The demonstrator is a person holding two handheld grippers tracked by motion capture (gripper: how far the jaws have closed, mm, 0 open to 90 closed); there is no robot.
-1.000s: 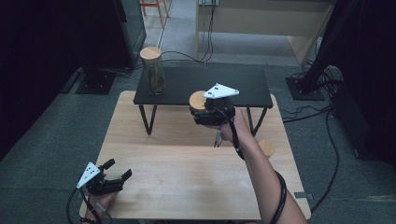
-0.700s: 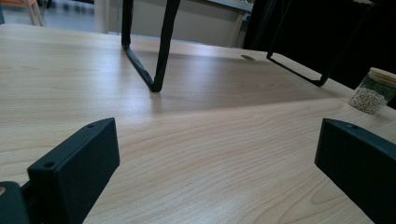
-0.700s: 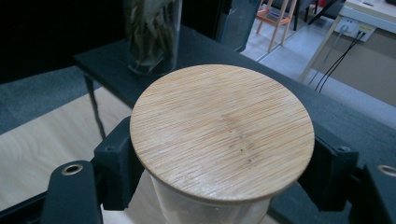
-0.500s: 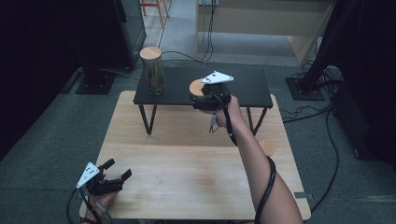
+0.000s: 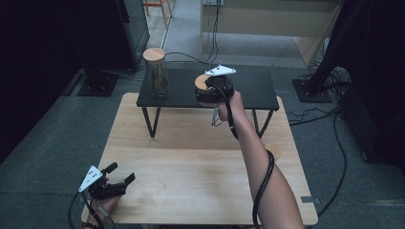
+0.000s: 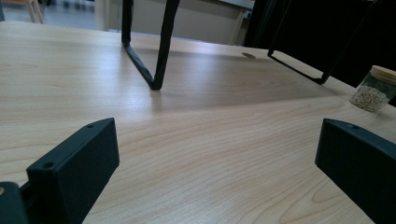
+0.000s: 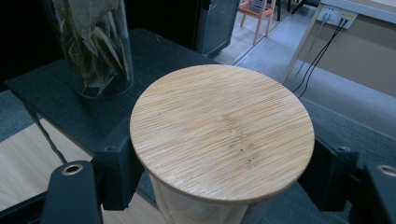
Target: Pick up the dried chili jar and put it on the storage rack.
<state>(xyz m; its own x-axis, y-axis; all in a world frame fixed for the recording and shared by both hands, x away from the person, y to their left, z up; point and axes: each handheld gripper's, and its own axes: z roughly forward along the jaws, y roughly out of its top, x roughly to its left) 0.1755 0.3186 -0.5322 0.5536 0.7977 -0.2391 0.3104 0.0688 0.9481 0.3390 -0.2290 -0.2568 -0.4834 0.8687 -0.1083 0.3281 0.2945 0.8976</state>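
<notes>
My right gripper point(image 5: 206, 92) is shut on a jar with a round wooden lid point(image 5: 201, 81), held over the low black stand point(image 5: 253, 88). In the right gripper view the lid point(image 7: 222, 133) sits between the two black jaws, which press on the jar's body below it, with my right gripper point(image 7: 219, 161) closed around it. A tall glass jar of dried leaves point(image 5: 156, 71) stands on the stand's left end, close by point(image 7: 91, 46). My left gripper point(image 5: 122, 173) rests open and empty at the wooden table's near left corner point(image 6: 217, 140).
The black stand rests on thin metal legs point(image 6: 159, 51) at the far half of the wooden table point(image 5: 191, 162). A small wood-lidded jar of pale beans point(image 6: 373, 88) stands at the table's right edge point(image 5: 273, 151). Cables lie on the floor at the right.
My right gripper has carried the wooden-lidded jar farther away, from the stand's front edge to over its top. The left gripper has stayed still.
</notes>
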